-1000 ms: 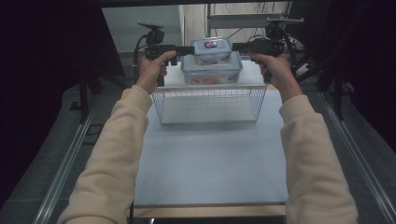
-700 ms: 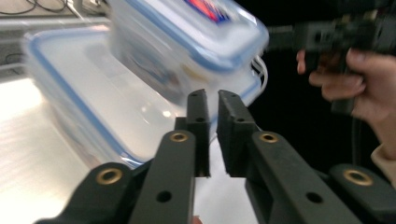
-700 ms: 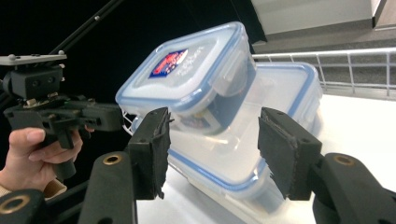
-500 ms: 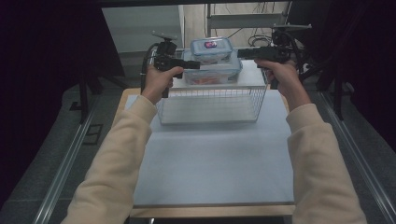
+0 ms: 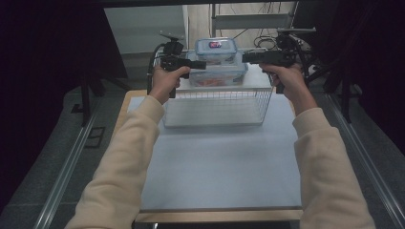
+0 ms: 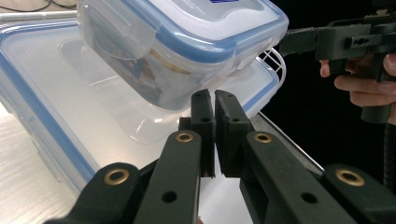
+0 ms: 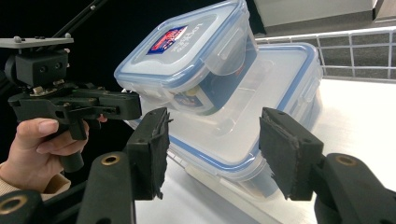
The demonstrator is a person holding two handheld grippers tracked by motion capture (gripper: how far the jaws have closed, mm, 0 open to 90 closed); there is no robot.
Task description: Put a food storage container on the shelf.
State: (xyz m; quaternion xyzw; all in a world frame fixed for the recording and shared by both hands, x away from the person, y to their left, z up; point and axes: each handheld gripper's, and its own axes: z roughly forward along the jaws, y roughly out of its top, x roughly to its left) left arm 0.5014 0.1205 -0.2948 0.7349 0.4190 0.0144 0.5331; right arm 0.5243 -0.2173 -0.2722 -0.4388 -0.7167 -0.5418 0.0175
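High view: the small lidded container [image 5: 216,49] sits on the large lidded container [image 5: 218,72], just behind the wire basket [image 5: 218,106]. The left gripper [image 5: 199,64], jaws just clenched on nothing, and the right gripper [image 5: 247,57], jaws parted, flank the containers.

Label seen on lid of small box [image 7: 187,60], stacked on big box [image 7: 261,135]: red and blue sticker [image 7: 166,39] with white lettering. Lettering too small and tilted to be read with certainty in right gripper view. Same sticker glimpsed at top edge of small box [image 6: 187,42] in left gripper view, cut off, unreadable. In high view, sticker [image 5: 215,45] seen as red-blue patch, no text made out. No other writing, numbers or signs found.
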